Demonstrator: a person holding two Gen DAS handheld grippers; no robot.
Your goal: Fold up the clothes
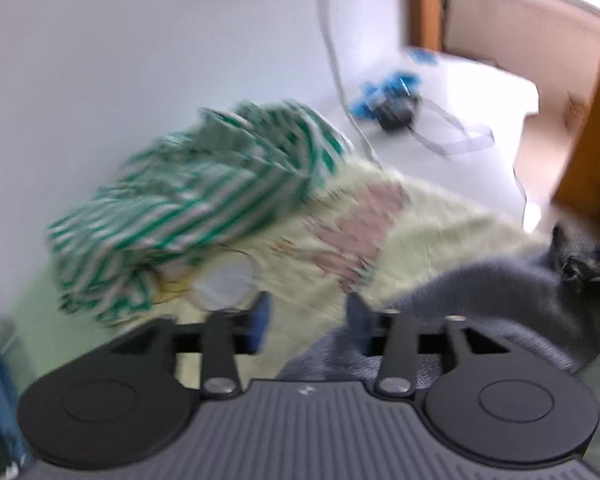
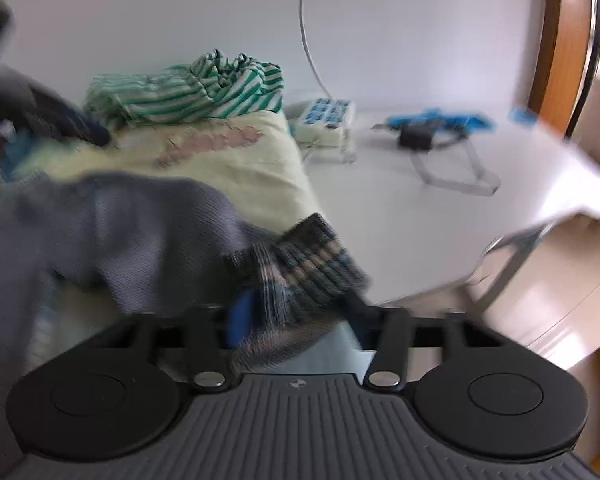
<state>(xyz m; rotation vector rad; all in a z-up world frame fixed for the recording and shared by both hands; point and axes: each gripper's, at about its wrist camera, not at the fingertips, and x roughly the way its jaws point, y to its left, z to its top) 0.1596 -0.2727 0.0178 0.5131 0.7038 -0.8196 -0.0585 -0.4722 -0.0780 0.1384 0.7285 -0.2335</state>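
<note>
Green-and-white striped shirt, pale yellow cloth, grey sweater, white table

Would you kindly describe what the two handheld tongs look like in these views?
Both the left tongs and the right tongs look alike: a ribbed grey body, two round black discs, black link arms on silver pivots, and blue pads inside black fingers. No cables or sleeves show.

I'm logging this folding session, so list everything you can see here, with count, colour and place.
Striped garment: one, green and white, crumpled at the back by the wall.
Blanket: one, pale yellow with a pink patch, spread under the clothes.
Sweater: one, grey with a striped cuff, in front.
Box: one, white and blue, beside the blanket.
Strap device: one, black and blue, on the white table.
Left hand-held gripper: black, open.
Right hand-held gripper: black, cuff between its fingers.
</note>
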